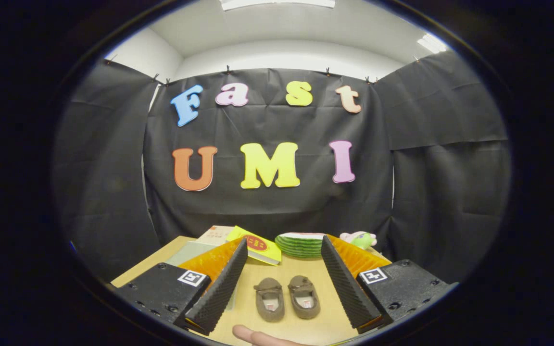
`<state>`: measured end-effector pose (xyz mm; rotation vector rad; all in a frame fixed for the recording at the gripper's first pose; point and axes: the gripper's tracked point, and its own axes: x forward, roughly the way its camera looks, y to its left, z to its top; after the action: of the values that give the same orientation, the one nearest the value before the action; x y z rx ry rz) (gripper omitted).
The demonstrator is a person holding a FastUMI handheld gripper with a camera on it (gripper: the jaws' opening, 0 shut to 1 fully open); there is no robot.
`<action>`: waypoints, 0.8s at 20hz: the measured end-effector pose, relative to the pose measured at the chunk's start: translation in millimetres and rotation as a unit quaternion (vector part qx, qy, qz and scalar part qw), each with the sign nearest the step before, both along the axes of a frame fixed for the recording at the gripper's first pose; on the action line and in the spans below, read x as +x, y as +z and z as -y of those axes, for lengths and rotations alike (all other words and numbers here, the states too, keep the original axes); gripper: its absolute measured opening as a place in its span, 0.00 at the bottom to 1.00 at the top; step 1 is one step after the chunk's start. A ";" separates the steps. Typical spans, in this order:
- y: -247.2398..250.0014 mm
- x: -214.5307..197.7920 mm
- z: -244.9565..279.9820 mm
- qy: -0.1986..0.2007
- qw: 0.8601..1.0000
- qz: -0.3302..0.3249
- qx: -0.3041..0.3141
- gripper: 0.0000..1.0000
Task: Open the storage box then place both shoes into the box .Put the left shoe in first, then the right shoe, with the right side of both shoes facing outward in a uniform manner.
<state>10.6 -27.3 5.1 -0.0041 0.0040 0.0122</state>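
Nothing was done yet: gripper [284,283] was spread wide and empty, both shoes [286,298] on the table [301,269] between its fingers.

Two shoes [286,297] — two books [256,246] — one fingertip [253,335].

The hand-held two-finger gripper [282,283] shows two long wedge-shaped fingers [221,286] with ribbed, sawtooth-textured inner faces, standing wide apart. Behind each finger sits a ridged translucent orange panel [209,262]. Each finger rises from a blocky black mount [161,293] with rounded corners, dotted with small dark screws along its top. On the inner corner of each mount there's a small white square tag with a black pattern [193,277], one per side. Just below the fingers, a bare fingertip of the person [253,335] pokes in.
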 end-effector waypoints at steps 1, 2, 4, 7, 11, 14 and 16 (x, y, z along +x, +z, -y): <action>-8.6 11.0 -1.4 0.004 1.000 -0.014 -0.002 1.00; -14.7 20.8 -3.3 0.009 1.000 -0.026 -0.002 1.00; -16.6 44.4 -3.8 0.011 0.999 -0.032 0.002 1.00; -26.6 87.4 -5.0 0.016 0.999 -0.046 -0.005 1.00; -54.9 144.9 -8.8 0.029 0.994 -0.101 0.002 1.00; -87.1 181.3 -23.5 0.064 0.985 -0.162 0.021 1.00; -116.1 201.3 -28.6 0.082 0.973 -0.211 0.044 1.00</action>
<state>212.0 1.4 -111.0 0.0878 0.4284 0.1781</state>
